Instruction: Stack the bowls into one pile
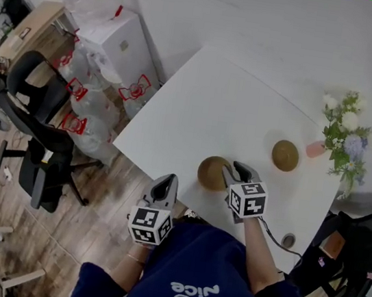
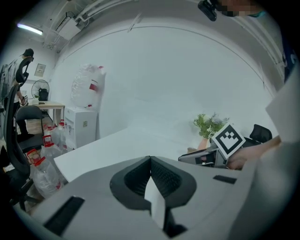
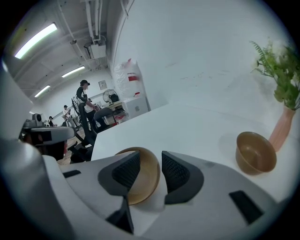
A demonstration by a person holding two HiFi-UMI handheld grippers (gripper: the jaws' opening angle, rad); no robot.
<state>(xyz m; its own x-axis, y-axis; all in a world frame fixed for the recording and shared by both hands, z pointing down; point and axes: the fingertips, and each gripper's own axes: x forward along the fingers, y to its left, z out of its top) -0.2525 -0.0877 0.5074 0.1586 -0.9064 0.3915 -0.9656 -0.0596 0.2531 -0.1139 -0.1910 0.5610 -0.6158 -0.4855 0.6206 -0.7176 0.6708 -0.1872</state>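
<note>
astride the near bowl (image 3: 146, 183) rim, right gripper (image 3: 151, 163) narrowly open.

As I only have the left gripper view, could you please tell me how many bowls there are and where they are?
Observer: Two brown bowls stand apart on the white table, the near bowl and the far bowl; they are not stacked.
Operator: Thank you. Is the right hand-held gripper holding one?
Observer: Not yet. The right hand-held gripper has its jaws apart, with the near bowl's rim showing in the gap between them.
Operator: And what is beside the far bowl?
Observer: A pink vase of flowers stands just to its right.
</note>
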